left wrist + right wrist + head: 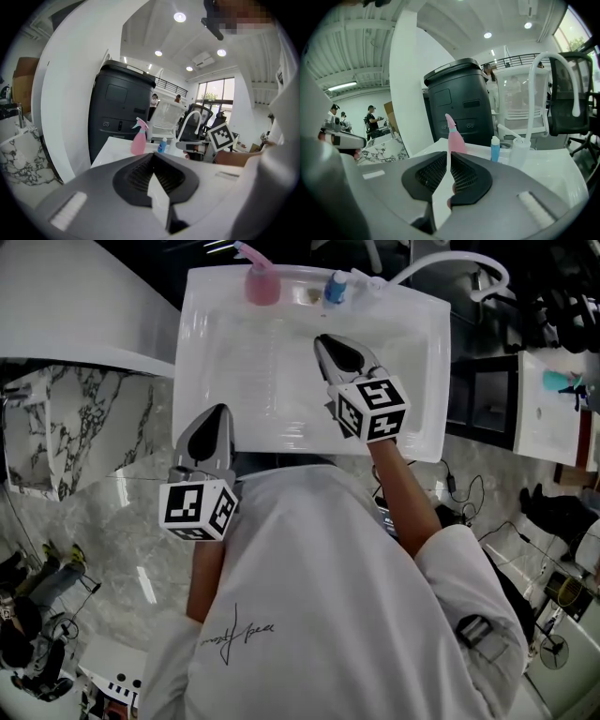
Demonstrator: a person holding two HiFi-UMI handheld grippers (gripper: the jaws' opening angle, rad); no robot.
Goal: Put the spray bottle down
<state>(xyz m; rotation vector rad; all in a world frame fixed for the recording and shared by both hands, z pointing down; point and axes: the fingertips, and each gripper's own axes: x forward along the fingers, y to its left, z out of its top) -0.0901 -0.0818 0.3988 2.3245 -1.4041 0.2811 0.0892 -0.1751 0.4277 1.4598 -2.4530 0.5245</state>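
Right gripper (pixel 448 158) fingers (pixel 468 177) barely apart, empty; left gripper (pixel 153 157) fingers together.

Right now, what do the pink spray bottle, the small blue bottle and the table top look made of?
Pink spray bottle: likely plastic, with a smooth moulded body and trigger head in an even pink that looks slightly translucent.
Small blue bottle: probably plastic, with a smooth blue body and a white cap.
Table top: white, smooth and glossy, with faint light streaks across it. It could be laminate or plastic; I cannot tell which.
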